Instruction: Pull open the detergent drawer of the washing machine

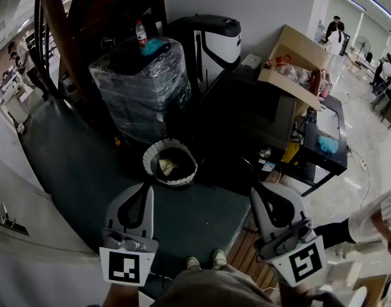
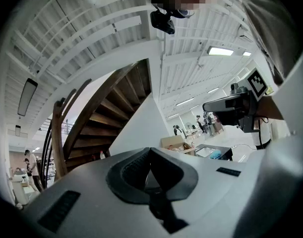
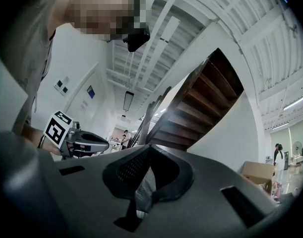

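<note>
The person's shoes sit nearest, at the bottom edge of the head view. Just beyond them the two grippers are held close to the body, pointing away toward the far side. The left gripper has its jaws brought fully together with nothing between them. The right gripper is the same, closed and empty.

Ahead lies a dark floor mat with a white-rimmed basket on it. Farther off stand a plastic-wrapped stack and a black-and-white appliance.

No detergent drawer can be made out in any view, and I cannot say for certain which object is the washing machine. A white cabinet-like body fills the near left corner. If that is the machine, it lies to the left of both grippers and the left one is the nearer. The task looks unstarted. The jaws would need to open, and the person would need to turn toward the drawer front, before any pull.
</note>
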Demonstrator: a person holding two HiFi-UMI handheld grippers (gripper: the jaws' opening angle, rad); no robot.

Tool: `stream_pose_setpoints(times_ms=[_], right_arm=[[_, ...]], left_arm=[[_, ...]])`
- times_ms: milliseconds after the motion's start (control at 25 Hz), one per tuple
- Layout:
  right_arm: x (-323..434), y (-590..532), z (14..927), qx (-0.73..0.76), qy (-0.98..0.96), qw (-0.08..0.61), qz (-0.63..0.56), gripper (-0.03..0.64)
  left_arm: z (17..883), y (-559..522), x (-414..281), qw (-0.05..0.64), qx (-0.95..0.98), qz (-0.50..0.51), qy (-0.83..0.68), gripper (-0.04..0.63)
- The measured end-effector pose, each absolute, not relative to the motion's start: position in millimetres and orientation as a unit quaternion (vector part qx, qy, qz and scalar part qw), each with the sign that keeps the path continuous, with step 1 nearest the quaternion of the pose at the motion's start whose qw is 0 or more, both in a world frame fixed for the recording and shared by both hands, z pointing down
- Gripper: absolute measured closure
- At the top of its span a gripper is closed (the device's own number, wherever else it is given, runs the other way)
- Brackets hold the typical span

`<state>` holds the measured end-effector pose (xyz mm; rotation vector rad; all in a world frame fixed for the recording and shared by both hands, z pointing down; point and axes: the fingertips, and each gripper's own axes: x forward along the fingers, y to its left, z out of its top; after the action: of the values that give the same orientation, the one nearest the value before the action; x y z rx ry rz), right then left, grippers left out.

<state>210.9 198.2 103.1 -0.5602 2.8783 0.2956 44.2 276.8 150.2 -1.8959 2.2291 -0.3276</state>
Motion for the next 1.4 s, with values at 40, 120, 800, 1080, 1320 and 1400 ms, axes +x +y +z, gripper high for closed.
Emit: stream_pose_setpoints(times_ms=[40, 120, 800, 1080, 1320, 1400], right_arm=[[210.8, 197.6, 104.1, -0.19, 0.972, 0.096, 0.097, 0.586], [210.8, 195.8, 106.6, -0.192, 0.973, 0.092, 0.093, 0.585], [212.0, 183.5, 114.6, -0.204, 0.97, 0.086, 0.097, 0.319], [222.0, 169.5, 109.2, -0.243, 0.96, 0.101, 0.098, 0.316], [211.1, 171.7, 118.9, -0.223, 0.967, 0.071, 0.102, 0.31], [208.5, 171.7, 122.6, -0.219, 0.968, 0.059, 0.105, 0.31]], left_arm=[[150.7, 277.0, 44.6, 0.098, -0.641, -0.11, 0.753, 0.58], [151.4, 277.4, 45.1, 0.097, -0.642, -0.11, 0.753, 0.58], [152.2, 271.5, 40.4, 0.092, -0.643, -0.106, 0.753, 0.58], [154.8, 270.9, 36.8, 0.09, -0.641, -0.107, 0.755, 0.58], [156.8, 268.0, 35.3, 0.088, -0.641, -0.111, 0.754, 0.58], [156.3, 267.6, 34.3, 0.087, -0.64, -0.11, 0.755, 0.58]])
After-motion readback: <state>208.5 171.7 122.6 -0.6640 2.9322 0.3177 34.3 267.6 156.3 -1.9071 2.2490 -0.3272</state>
